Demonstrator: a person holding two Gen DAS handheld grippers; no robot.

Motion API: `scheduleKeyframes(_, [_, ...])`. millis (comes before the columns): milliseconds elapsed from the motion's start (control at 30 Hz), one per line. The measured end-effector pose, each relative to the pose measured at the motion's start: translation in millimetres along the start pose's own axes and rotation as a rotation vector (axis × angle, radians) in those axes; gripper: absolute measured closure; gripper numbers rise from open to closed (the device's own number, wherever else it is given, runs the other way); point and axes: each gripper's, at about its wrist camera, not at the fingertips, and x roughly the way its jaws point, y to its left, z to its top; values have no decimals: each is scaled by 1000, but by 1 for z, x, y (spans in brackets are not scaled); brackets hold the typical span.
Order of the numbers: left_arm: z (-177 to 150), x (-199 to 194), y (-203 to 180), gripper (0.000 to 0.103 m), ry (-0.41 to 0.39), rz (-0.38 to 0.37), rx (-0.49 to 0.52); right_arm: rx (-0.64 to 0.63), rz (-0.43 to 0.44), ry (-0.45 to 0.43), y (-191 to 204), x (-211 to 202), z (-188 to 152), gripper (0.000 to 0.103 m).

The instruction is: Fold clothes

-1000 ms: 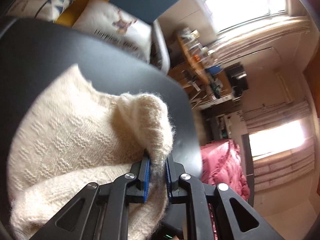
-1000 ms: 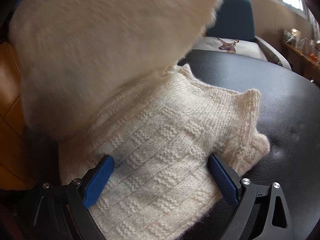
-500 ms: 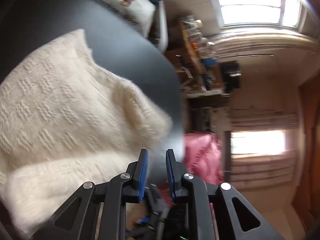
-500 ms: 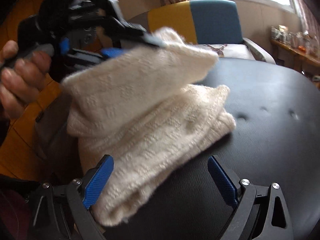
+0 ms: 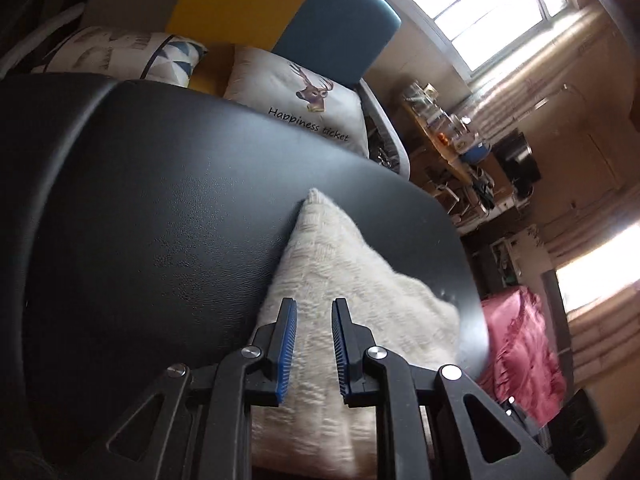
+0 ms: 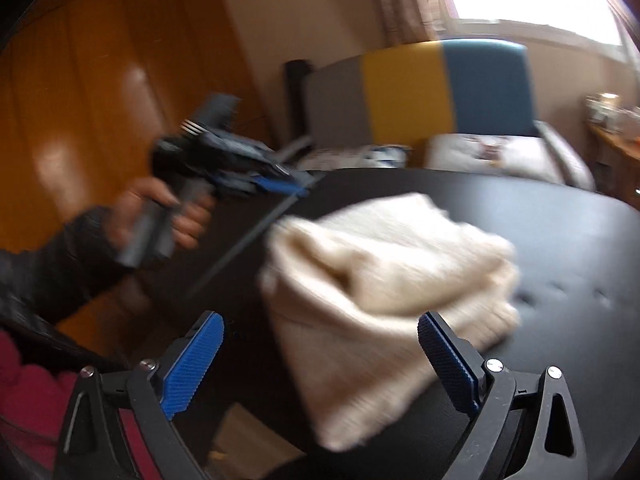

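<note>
A cream knitted sweater (image 5: 352,280) lies folded in a loose bundle on the black table (image 5: 160,200). In the right wrist view the sweater (image 6: 392,248) is blurred and its near end hangs over the table's front edge. My left gripper (image 5: 314,304) hovers above the sweater's left side with its jaws a narrow gap apart and nothing between them. From the right wrist view, the left gripper (image 6: 280,188) is held by a hand (image 6: 160,208) off to the left of the sweater. My right gripper (image 6: 320,322) stands wide open above the sweater's near end, not touching it.
A yellow and blue armchair (image 5: 280,8) with a deer cushion (image 5: 304,96) and a patterned cushion (image 5: 120,52) stands behind the table (image 6: 560,240). Pink cloth (image 5: 520,340) lies beyond the table's right edge. A wooden wardrobe (image 6: 100,80) is at the left.
The left gripper let go of the sweater's fold and drew away to the left. The fold dropped onto the rest of the sweater. The right gripper rose and pulled back.
</note>
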Motion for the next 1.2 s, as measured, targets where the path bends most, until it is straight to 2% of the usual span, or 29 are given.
scheduleKeyframes(133, [-14, 18, -20, 87, 8, 8, 148, -36, 91, 98, 13, 44, 21, 4])
scheduleKeyframes(233, [-25, 36, -41, 87, 34, -22, 235, 27, 179, 162, 8, 68, 24, 4])
scheduleKeyframes(333, [-51, 48, -48, 87, 65, -39, 303, 125, 266, 236, -5, 79, -3, 4])
scheduleKeyframes(400, [-70, 50, -49, 87, 69, -79, 337, 203, 242, 285, -19, 80, -40, 3])
scheduleKeyframes(433, [-79, 49, -50, 87, 60, -94, 355, 244, 220, 279, -27, 77, -59, 4])
scheduleKeyframes(467, [-83, 47, -52, 87, 56, -99, 367, 281, 220, 230, -34, 68, -71, 4])
scheduleKeyframes(533, [-90, 43, -55, 87, 48, -106, 390, 377, 234, 132, -44, 47, -84, 4])
scheduleKeyframes(600, [-92, 35, -60, 87, 19, -81, 407, 451, 223, 82, -51, 31, -89, 4])
scheduleKeyframes(733, [-104, 19, -81, 87, -14, -147, 484, 503, 154, -8, -62, -3, -83, 4])
scheduleKeyframes(900, [-131, 25, -103, 87, 22, -178, 574, 655, 117, -188, -95, -17, -61, 4])
scheduleKeyframes(1000, [-145, 28, -106, 87, 28, -198, 595, 709, 105, -181, -110, -5, -56, 7])
scheduleKeyframes(1067, [-150, 34, -107, 87, 37, -217, 597, 744, 102, -160, -121, 3, -58, 13])
scheduleKeyframes(1133, [-155, 43, -108, 85, 56, -232, 602, 767, 71, -134, -128, 14, -54, 27])
scheduleKeyframes(1200, [-165, 56, -113, 85, 114, -237, 637, 766, 3, -97, -130, 26, -37, 81])
